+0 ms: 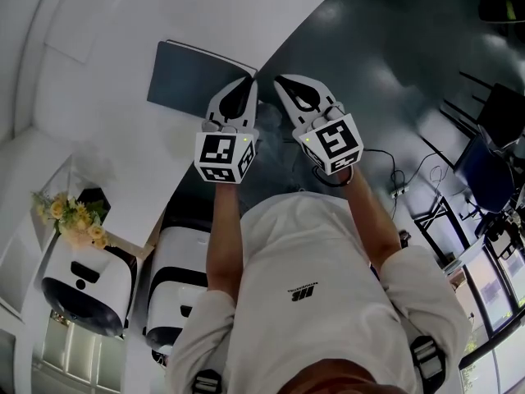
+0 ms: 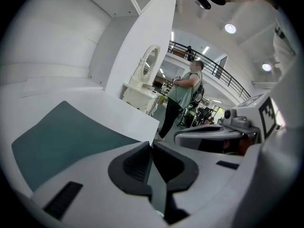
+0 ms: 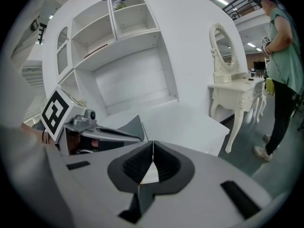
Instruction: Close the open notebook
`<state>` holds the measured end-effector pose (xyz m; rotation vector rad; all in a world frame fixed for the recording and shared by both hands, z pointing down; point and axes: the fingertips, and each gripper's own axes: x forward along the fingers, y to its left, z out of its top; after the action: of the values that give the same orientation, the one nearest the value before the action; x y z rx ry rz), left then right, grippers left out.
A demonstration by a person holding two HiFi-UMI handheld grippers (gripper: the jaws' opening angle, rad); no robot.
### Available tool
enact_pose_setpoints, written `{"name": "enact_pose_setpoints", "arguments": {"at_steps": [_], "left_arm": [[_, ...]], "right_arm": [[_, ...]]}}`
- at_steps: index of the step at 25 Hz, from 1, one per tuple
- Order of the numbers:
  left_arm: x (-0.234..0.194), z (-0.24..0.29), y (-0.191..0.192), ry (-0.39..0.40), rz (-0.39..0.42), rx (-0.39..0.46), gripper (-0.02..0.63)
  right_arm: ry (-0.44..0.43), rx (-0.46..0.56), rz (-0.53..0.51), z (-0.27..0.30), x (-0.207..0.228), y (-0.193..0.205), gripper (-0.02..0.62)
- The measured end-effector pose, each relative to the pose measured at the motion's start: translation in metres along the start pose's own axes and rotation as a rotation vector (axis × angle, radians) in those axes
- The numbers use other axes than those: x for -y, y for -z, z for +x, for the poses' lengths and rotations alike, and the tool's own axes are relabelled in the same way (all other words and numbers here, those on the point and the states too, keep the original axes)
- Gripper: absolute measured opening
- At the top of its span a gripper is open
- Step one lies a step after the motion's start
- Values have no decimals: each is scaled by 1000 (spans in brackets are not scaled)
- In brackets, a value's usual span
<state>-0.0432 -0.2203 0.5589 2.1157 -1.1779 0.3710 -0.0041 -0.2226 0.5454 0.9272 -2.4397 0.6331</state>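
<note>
1. Left claw [image 1: 246, 89]: the jaws are together with nothing between them, as its own view [image 2: 152, 151] shows.
2. Right claw [image 1: 294, 93]: the jaws are pressed together and empty, confirmed in its own view [image 3: 152, 151].
3. Notebook [image 1: 197, 80]: it lies flat on the white worktop [image 1: 246, 15] with its dark cover up and no pages showing. It sits just ahead and to the left of the left claw, its nearest corner by that claw's tip. Whether they touch cannot be told.
4. From the left claw the notebook [image 2: 61, 137] fills the left foreground. From the right claw only a dark wedge of it [image 3: 134, 126] shows, beyond the left claw [image 3: 95, 129].
5. The right claw is just right of the left one, tips near each other but apart. It hangs over the dark floor [image 1: 385, 48], off the worktop's edge.
6. A person [image 3: 280, 75] stands well ahead and to the right of the right claw.
</note>
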Motion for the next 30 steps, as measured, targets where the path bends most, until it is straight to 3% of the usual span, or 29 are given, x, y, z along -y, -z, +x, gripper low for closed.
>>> {"name": "enact_pose_setpoints", "arguments": {"at_steps": [16, 30], "left_arm": [[1, 8, 3, 1, 14, -25, 0], [12, -23, -23, -91, 23, 49, 0]], "right_arm": [[8, -3, 7, -7, 11, 1, -3], [-45, 22, -85, -27, 1, -26, -5]]}}
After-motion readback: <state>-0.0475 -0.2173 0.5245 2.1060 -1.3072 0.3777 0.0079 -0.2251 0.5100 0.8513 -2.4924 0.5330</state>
